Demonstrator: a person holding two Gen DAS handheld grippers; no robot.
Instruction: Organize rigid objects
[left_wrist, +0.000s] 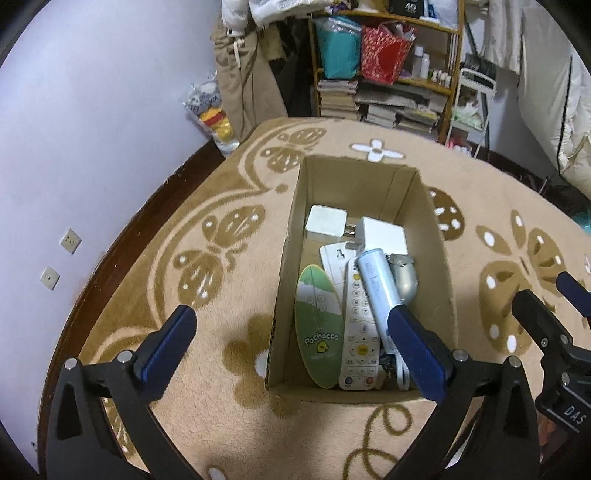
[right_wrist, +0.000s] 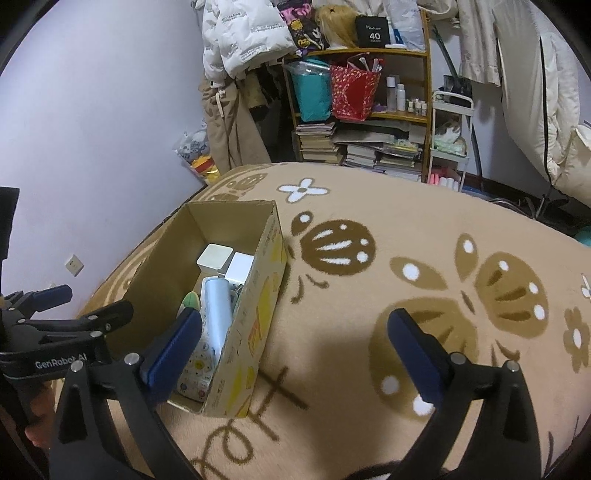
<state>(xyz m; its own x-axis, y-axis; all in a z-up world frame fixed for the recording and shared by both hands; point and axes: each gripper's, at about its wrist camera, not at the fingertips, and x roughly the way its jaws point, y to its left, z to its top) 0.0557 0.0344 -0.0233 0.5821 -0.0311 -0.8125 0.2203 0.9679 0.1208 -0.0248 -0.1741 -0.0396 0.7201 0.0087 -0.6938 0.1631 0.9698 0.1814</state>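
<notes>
Both grippers, left (left_wrist: 291, 332) and right (right_wrist: 295, 336), hover with jaws wide, empty; box (left_wrist: 291, 229) ahead is packed, nothing loose remains.

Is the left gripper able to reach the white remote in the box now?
Probably yes: the left gripper is open above the open box, but the silver tube lies across the remote.

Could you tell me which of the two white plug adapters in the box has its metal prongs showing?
The left adapter, by the cardboard box's left wall: two prongs stick out of its right side toward the right adapter, whose prongs cannot be seen.
</notes>
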